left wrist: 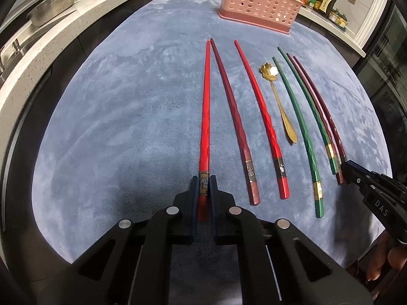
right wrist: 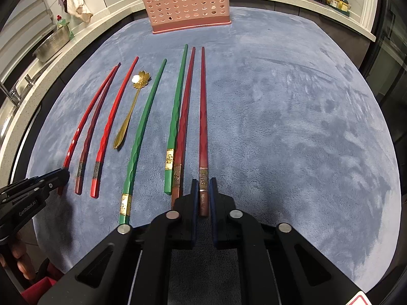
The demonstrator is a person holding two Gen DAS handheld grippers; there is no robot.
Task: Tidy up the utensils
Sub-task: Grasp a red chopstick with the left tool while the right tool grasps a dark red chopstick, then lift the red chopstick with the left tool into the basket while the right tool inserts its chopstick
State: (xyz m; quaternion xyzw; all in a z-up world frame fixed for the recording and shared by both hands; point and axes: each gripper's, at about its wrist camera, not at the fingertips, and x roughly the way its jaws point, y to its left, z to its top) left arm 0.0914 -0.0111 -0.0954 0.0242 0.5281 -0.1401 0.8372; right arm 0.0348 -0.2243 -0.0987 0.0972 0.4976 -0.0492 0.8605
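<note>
Chopsticks are gripped at their banded ends. In the left wrist view, a bright red chopstick is pinched by the left gripper jaws; a level lift is advised. In the right wrist view, a dark red chopstick is clamped by the right gripper. The pink perforated basket stands beyond on the blue mat; its contents are largely hidden.

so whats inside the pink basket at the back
Hard to say. The pink basket stands upright at the far edge of the blue mat, and its holes show only pale and dark patches. Its open top is cut off in both views, so any contents stay hidden.
</note>
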